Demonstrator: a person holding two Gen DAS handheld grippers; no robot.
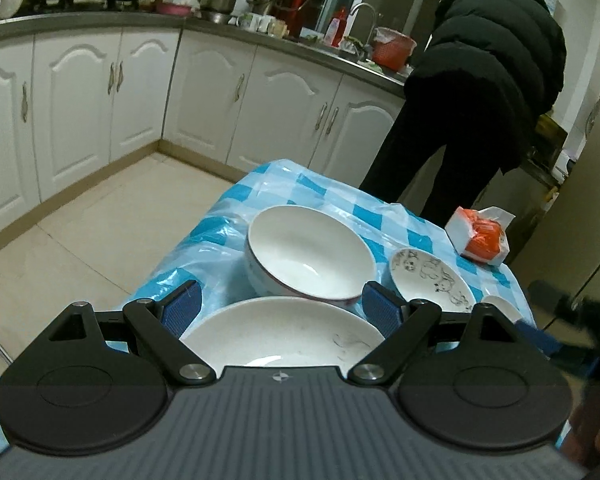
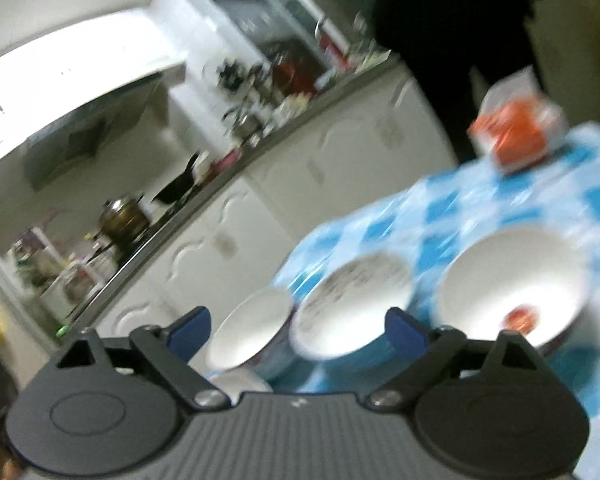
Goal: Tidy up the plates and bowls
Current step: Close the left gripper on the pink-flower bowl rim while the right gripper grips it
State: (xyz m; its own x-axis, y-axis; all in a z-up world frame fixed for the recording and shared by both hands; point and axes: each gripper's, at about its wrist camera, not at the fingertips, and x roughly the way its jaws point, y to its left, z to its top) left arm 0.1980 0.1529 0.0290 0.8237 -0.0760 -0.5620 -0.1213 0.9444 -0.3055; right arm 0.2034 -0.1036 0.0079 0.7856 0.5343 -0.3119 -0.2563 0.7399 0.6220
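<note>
In the left wrist view my left gripper [image 1: 281, 307] is open above a large white plate [image 1: 284, 334] at the table's near edge. Beyond it stands a big white bowl [image 1: 310, 256], and to its right a small dish with cartoon drawings [image 1: 432, 280]. Another small white bowl's rim [image 1: 500, 306] peeks out at the right. The right wrist view is blurred and tilted. My right gripper [image 2: 298, 330] is open and empty, with a small white bowl [image 2: 250, 326] and the patterned dish [image 2: 352, 304] between its fingers. A white bowl with a red mark [image 2: 512, 284] lies to the right.
The table wears a blue and white checked plastic cloth [image 1: 380, 212]. An orange tissue pack [image 1: 482, 236] sits at its far right corner. A person in a black coat [image 1: 480, 92] stands at the counter behind. White cabinets and tiled floor [image 1: 80, 232] lie left.
</note>
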